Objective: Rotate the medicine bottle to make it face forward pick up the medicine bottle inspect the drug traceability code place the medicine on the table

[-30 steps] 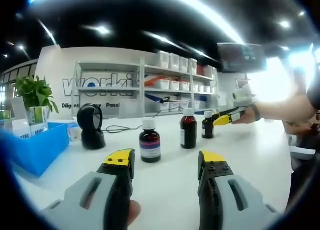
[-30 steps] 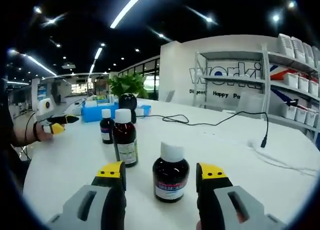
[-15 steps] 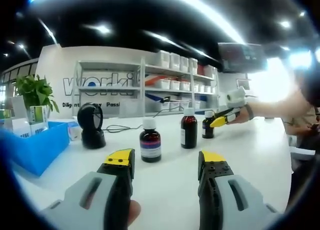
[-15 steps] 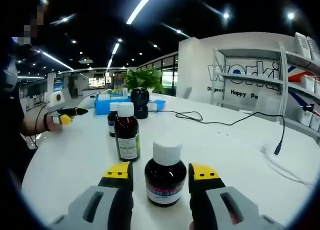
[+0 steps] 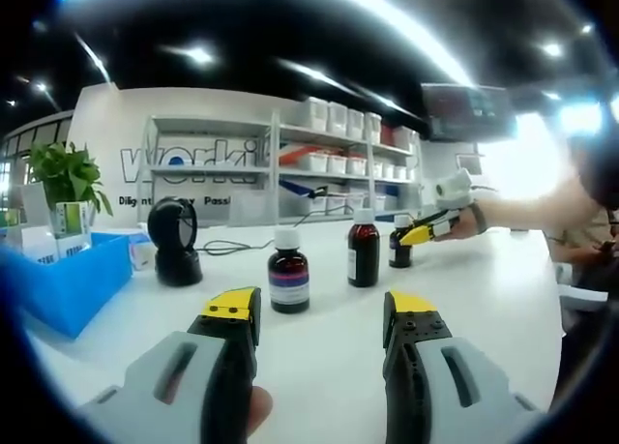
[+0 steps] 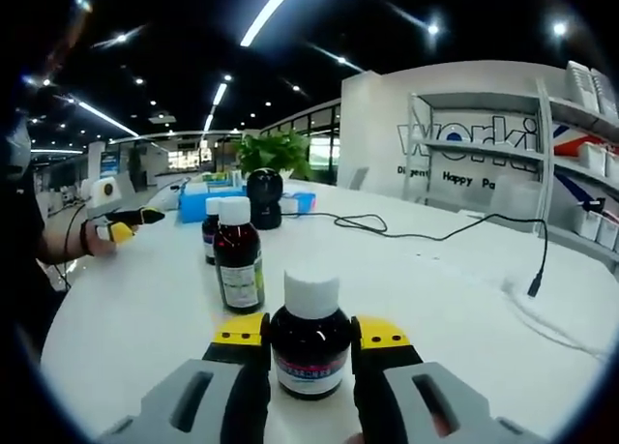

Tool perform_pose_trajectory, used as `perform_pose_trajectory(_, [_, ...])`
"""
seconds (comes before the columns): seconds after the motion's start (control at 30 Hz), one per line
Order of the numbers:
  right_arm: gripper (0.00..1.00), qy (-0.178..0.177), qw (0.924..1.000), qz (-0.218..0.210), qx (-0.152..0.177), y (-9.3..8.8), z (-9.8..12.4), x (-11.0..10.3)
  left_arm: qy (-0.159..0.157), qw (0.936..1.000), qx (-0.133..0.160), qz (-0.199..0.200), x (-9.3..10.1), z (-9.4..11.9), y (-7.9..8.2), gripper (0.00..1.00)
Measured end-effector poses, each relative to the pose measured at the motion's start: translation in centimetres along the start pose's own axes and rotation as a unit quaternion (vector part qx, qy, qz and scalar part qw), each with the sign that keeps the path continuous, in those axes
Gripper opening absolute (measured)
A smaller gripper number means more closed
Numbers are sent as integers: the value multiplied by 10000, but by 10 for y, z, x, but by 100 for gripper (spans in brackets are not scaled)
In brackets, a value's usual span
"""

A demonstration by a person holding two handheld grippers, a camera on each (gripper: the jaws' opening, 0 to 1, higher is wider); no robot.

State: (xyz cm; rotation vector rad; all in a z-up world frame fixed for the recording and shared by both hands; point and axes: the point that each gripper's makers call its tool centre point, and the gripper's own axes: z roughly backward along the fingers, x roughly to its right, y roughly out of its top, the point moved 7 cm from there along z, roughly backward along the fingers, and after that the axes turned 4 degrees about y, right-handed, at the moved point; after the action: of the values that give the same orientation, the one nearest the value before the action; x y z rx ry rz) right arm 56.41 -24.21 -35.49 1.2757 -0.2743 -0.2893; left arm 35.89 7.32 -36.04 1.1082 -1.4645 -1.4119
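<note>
In the right gripper view my right gripper [image 6: 309, 333] has its two yellow-tipped jaws pressed against the sides of the nearest medicine bottle [image 6: 310, 349], so I take it as clenched on the bottle's dark round body just below the shoulder, with the label [image 6: 305, 375] low between the jaws. The bottle stands upright on the white table [image 6: 455, 299], white cap [image 6: 311, 294] on top. I judge it to be glass or hard plastic with liquid inside: stiff, smooth, a bit heavy for its size, and apt to slip or twist in the jaws if I squeeze too lightly. The round body is the sensible place to hold, not the cap, which might turn.

My left gripper [image 5: 319, 309] hangs open over bare table, holding nothing.

Just beyond the held bottle stands a taller bottle [image 6: 238, 256], and past that a smaller dark bottle [image 6: 209, 237]. The tall one is near enough on the left that I would lift straight up before turning the bottle to read its code. Farther off sits a black rounded device [image 6: 264, 199], which I guess is the scanner, beside a blue tray [image 6: 205, 203] and a green plant [image 6: 276, 156]. A black cable [image 6: 426, 239] runs across the table to the right, well apart from my work. At the back are white shelves [image 6: 571, 163] with boxes and a wall sign.
</note>
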Motion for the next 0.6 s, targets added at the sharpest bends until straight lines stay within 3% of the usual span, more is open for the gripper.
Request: perform_pose_trajectory(0.6, [28,-807,9958,-346,-253,0,2,-4,-10,10000,22,-18,0,0,1,42])
